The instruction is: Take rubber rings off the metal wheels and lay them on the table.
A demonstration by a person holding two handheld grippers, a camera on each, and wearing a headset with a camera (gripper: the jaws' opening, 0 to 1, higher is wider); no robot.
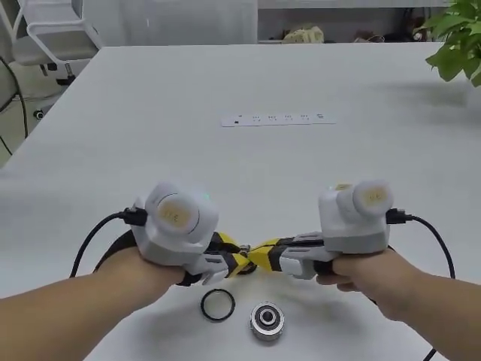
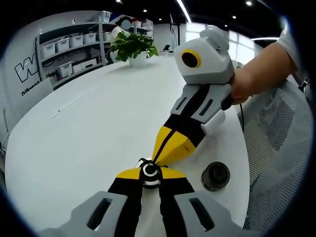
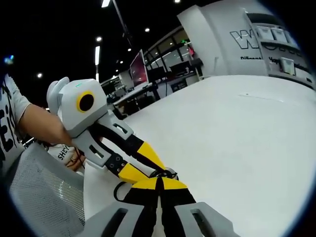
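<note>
My left gripper is shut on a small metal wheel, held just above the near edge of the white table. My right gripper meets it tip to tip, jaws shut on the wheel's black rubber ring. In the left gripper view, the right gripper reaches in from the upper right and touches the wheel's top. Below both grippers, a loose black rubber ring lies flat on the table. Beside that loose ring stands another metal wheel.
A white power strip lies mid-table. A green plant stands at the far right corner and an office chair beyond the far left. A mesh chair back sits close behind the near edge.
</note>
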